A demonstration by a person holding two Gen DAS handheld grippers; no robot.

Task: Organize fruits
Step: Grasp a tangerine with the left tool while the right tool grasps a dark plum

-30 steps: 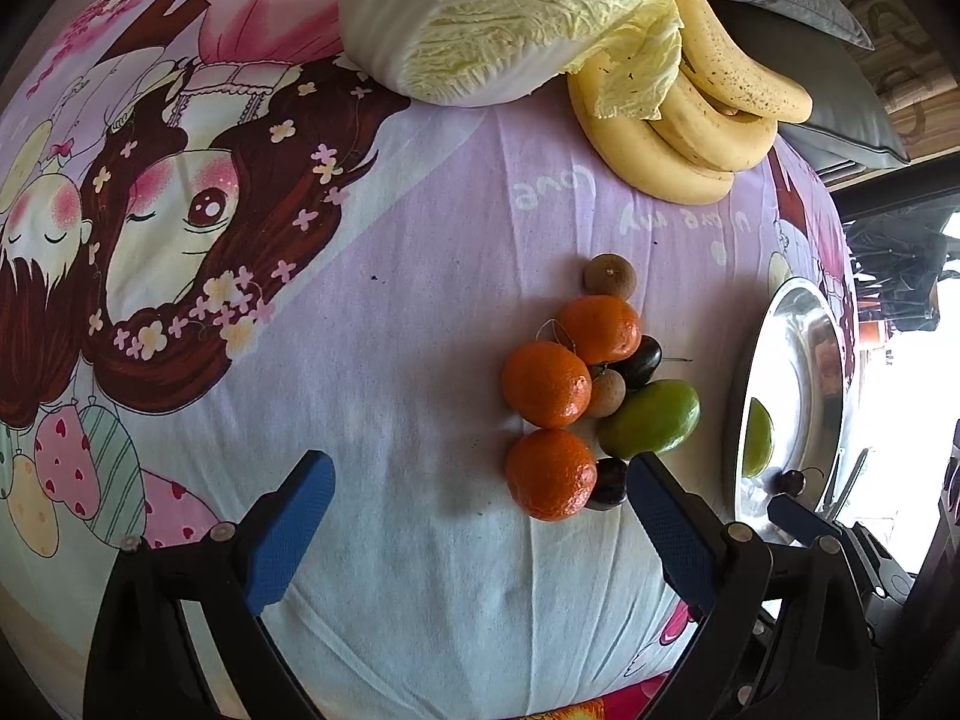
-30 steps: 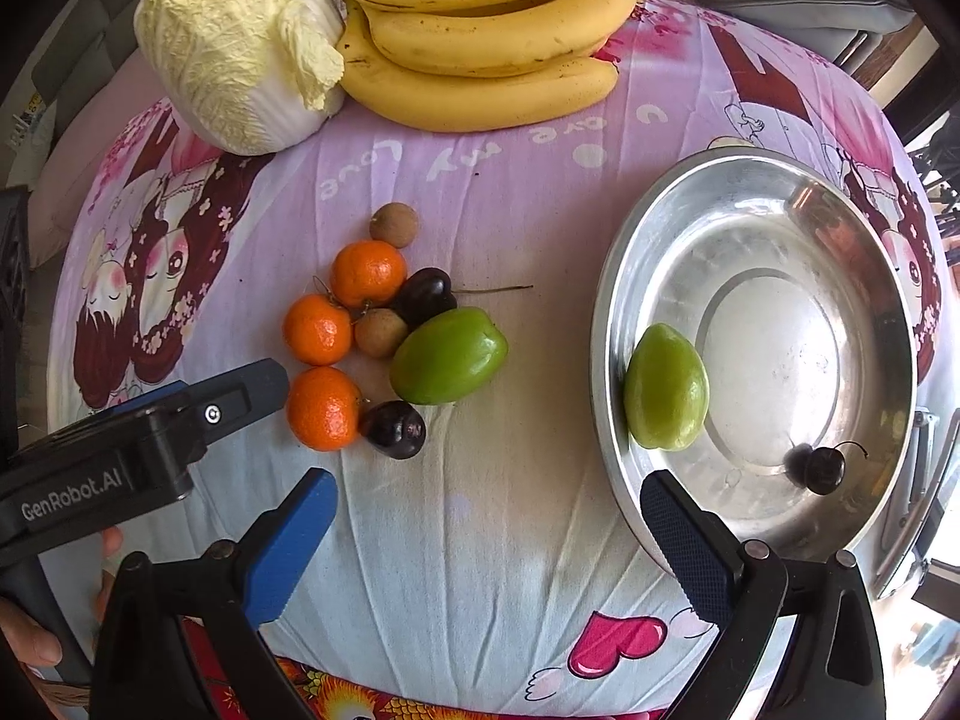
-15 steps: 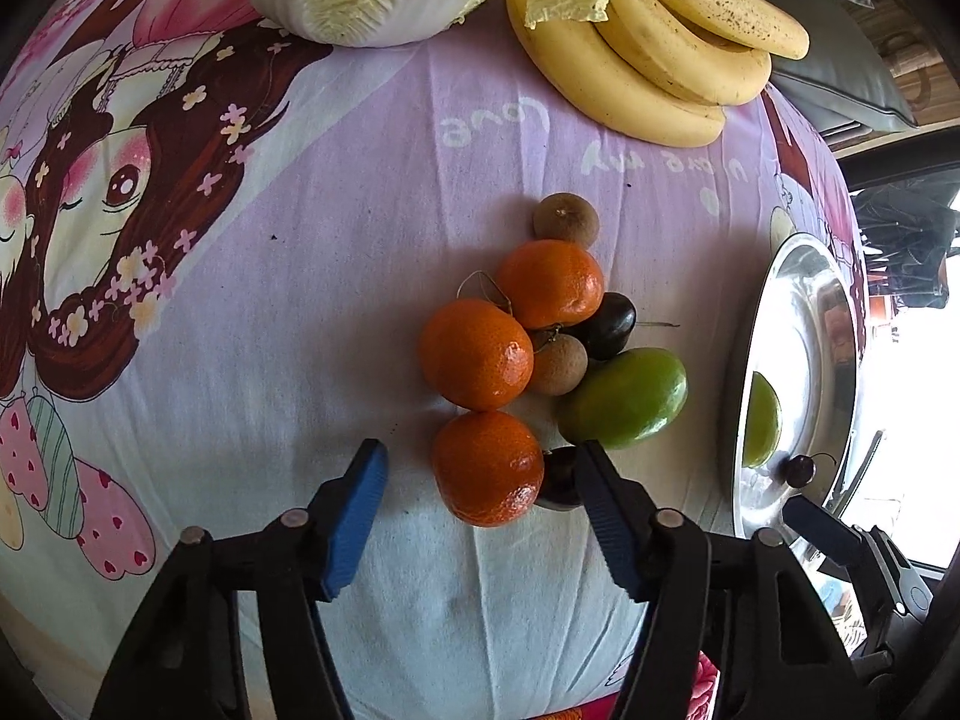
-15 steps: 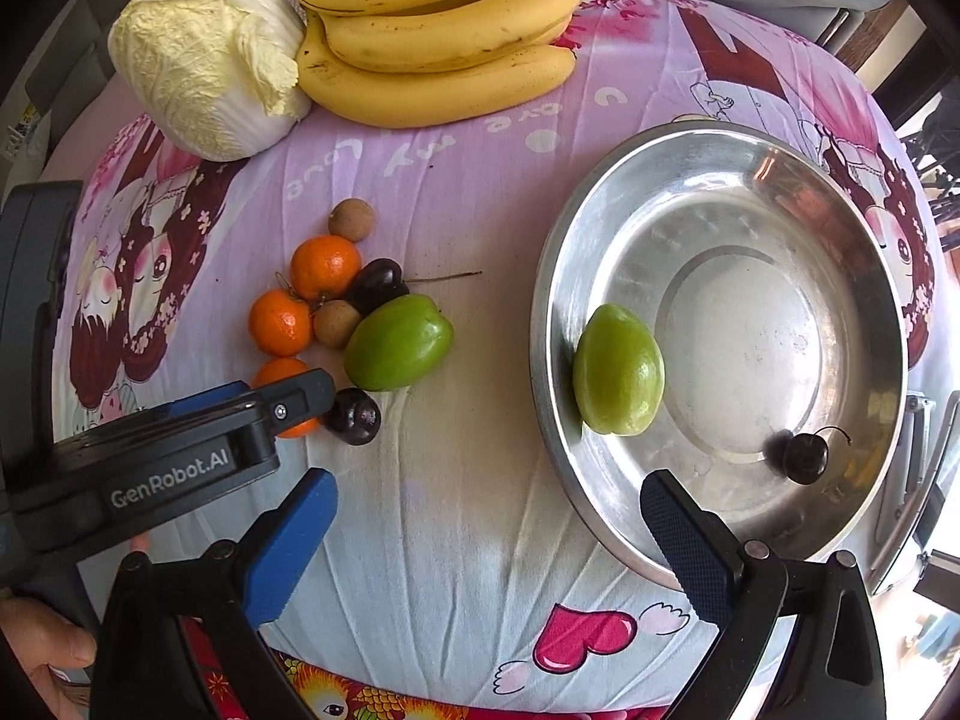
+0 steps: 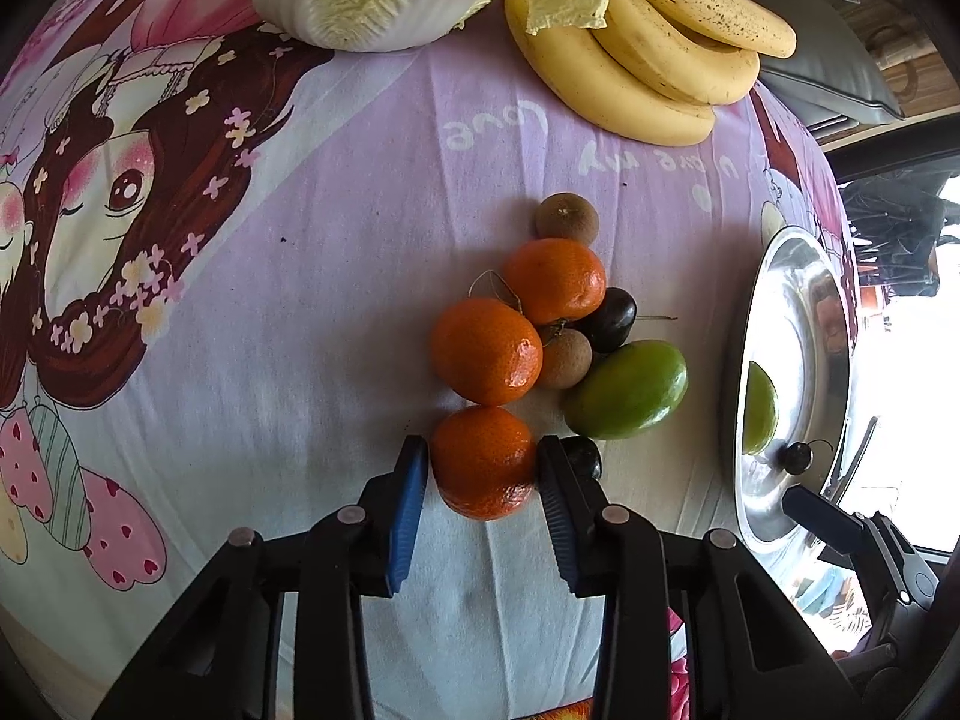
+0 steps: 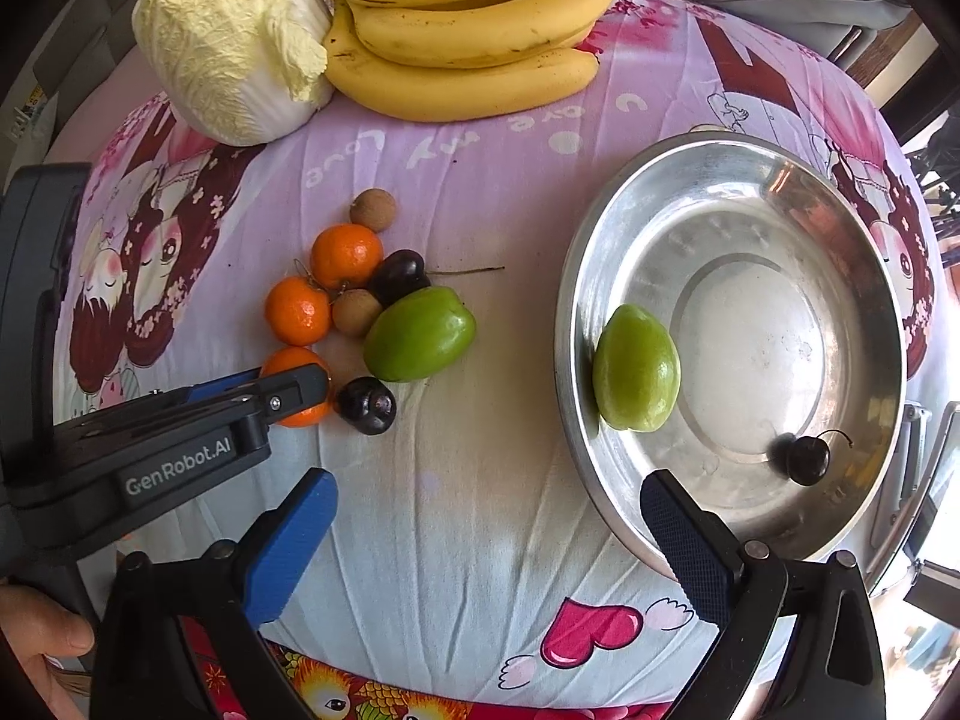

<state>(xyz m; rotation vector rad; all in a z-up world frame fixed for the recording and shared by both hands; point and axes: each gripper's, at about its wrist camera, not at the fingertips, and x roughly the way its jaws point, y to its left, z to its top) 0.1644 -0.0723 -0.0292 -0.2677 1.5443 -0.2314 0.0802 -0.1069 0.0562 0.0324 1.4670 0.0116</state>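
Fingers of the left gripper (image 5: pixel 483 468) pinch the nearest tangerine (image 5: pixel 483 461), one blue pad on each side, with the fruit resting on the printed cloth (image 5: pixel 336 276) over the table. Just behind it sit two more tangerines (image 5: pixel 486 350), two brown longans (image 5: pixel 564 358), a dark cherry (image 5: pixel 611 320) with a long stem and a green mango (image 5: pixel 627 390), all bunched together; another cherry (image 6: pixel 366 405) lies beside the gripped tangerine. The right gripper (image 6: pixel 489 546) hangs over the near edge of the cloth with its fingers spread wide and nothing between them. To its right, the steel plate (image 6: pixel 600 240) holds a second green mango (image 6: pixel 636 376) and a cherry (image 6: pixel 807 459). Bananas (image 6: pixel 468 36) and a cabbage (image 6: pixel 231 42) lie at the far edge.
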